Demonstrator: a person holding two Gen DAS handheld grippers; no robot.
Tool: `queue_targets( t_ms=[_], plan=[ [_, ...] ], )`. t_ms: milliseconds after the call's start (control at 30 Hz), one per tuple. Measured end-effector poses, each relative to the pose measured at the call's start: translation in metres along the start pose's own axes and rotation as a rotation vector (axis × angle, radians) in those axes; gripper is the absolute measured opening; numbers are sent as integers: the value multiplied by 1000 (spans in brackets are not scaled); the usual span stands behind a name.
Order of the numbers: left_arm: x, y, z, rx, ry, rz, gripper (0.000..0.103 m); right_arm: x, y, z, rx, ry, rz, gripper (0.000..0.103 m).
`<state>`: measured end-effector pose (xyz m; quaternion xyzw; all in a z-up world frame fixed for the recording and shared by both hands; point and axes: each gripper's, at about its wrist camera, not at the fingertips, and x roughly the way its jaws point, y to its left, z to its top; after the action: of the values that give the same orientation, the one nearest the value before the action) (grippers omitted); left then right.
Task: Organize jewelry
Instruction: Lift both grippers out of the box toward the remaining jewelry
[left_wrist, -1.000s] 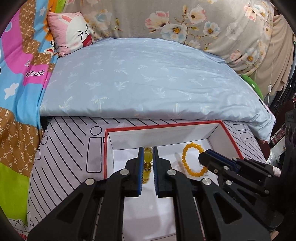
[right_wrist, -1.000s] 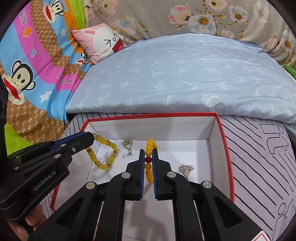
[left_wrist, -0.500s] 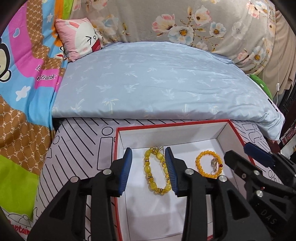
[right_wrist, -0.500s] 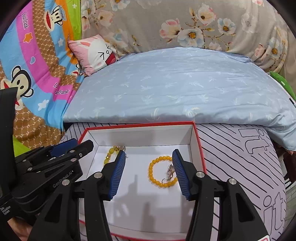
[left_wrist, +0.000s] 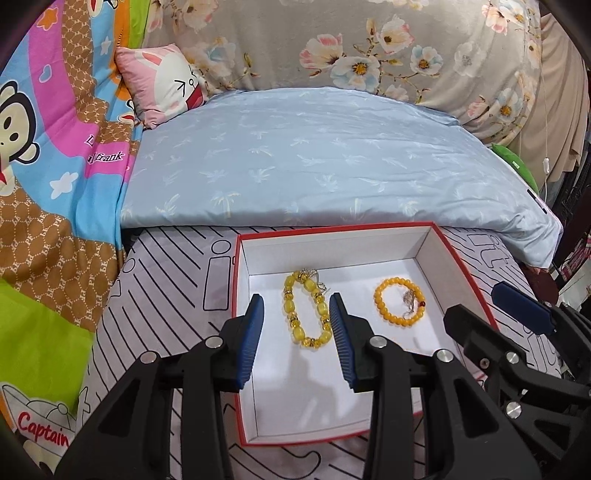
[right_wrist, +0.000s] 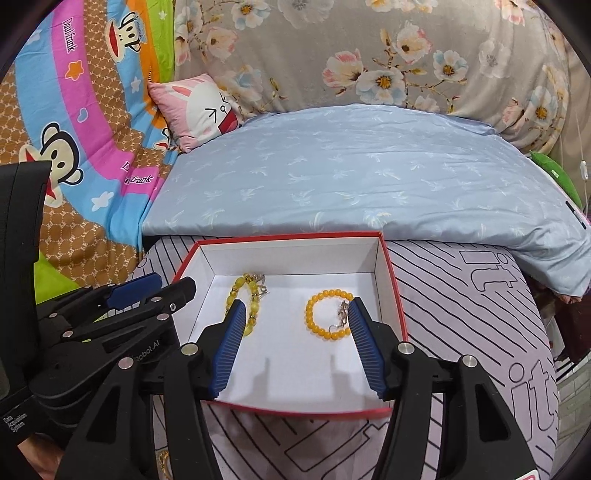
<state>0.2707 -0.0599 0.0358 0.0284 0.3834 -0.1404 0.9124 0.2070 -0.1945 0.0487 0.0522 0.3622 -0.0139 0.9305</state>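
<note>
A red-rimmed white box (left_wrist: 461, 266) (right_wrist: 391, 273) sits on the striped cover. In it lie a yellow bracelet of large beads (left_wrist: 293, 326) (right_wrist: 236, 291) on the left and an orange bead bracelet (left_wrist: 382, 306) (right_wrist: 314, 321) on the right. A small silver piece (left_wrist: 408, 299) (right_wrist: 343, 312) lies on the orange bracelet, and another silver piece (left_wrist: 314, 275) lies at the yellow bracelet's far end. My left gripper (left_wrist: 297, 306) is open and empty above the yellow bracelet. My right gripper (right_wrist: 295, 310) is open and empty above the orange bracelet.
A light blue quilt (left_wrist: 314, 162) lies right behind the box. A pink rabbit pillow (left_wrist: 162, 81) and a cartoon blanket (left_wrist: 48, 147) are at the left. A floral cover (left_wrist: 369, 48) is at the back. The bed edge drops off at the right.
Both grippers opened, letting the yellow and orange bracelets drop into the box, then pulled back and up. The bracelets now lie flat on the box floor.
</note>
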Motion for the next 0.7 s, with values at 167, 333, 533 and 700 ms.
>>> queue_targets(
  t_ms=[167, 333, 533, 700],
  plan=[
    [-19, -2, -9, 4, -5, -11, 35, -21, 2, -9, -2, -11, -11, 59],
    [-41, -6, -22, 18, -12, -16, 35, -46, 5, -23, -9, -26, -25, 66],
    [-68, -2, -44, 5, -17, -19, 37, -77, 4, -44, 0, -39, -34, 69],
    [-86, 4, -65, -17, -17, -15, 40, -98, -3, -64, 24, -37, -37, 70]
  ],
)
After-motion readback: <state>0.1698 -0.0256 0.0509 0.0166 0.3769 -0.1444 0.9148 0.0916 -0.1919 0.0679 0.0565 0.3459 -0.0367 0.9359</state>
